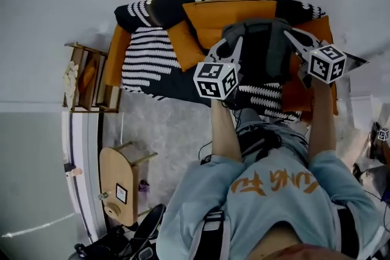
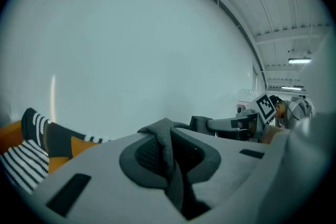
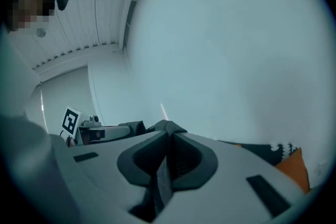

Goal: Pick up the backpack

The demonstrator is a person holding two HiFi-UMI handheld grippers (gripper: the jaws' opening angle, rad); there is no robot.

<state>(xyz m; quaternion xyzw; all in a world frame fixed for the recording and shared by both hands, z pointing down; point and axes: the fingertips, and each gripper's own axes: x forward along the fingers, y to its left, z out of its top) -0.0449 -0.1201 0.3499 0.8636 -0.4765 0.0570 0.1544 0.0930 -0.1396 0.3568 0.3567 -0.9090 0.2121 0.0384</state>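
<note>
The dark grey backpack [image 1: 263, 49] hangs between my two grippers, above the sofa [image 1: 149, 79]. My left gripper [image 1: 231, 45] is shut on a grey strap of the backpack [image 2: 167, 152], which runs up between its jaws and folds over their tips. My right gripper [image 1: 300, 41] is shut on another strap of the backpack [image 3: 163, 168], pinched flat between its jaws. Both grippers point about level at the white wall. Each gripper view shows the other gripper off to the side: the right one [image 2: 239, 124] and the left one [image 3: 107, 132].
The sofa carries orange cushions [image 1: 225, 16] and a black-and-white striped blanket [image 1: 146, 64]. A wooden rack [image 1: 88, 79] stands at its left end. A round wooden stool [image 1: 119, 182] and dark gear [image 1: 122, 243] lie near the person's feet.
</note>
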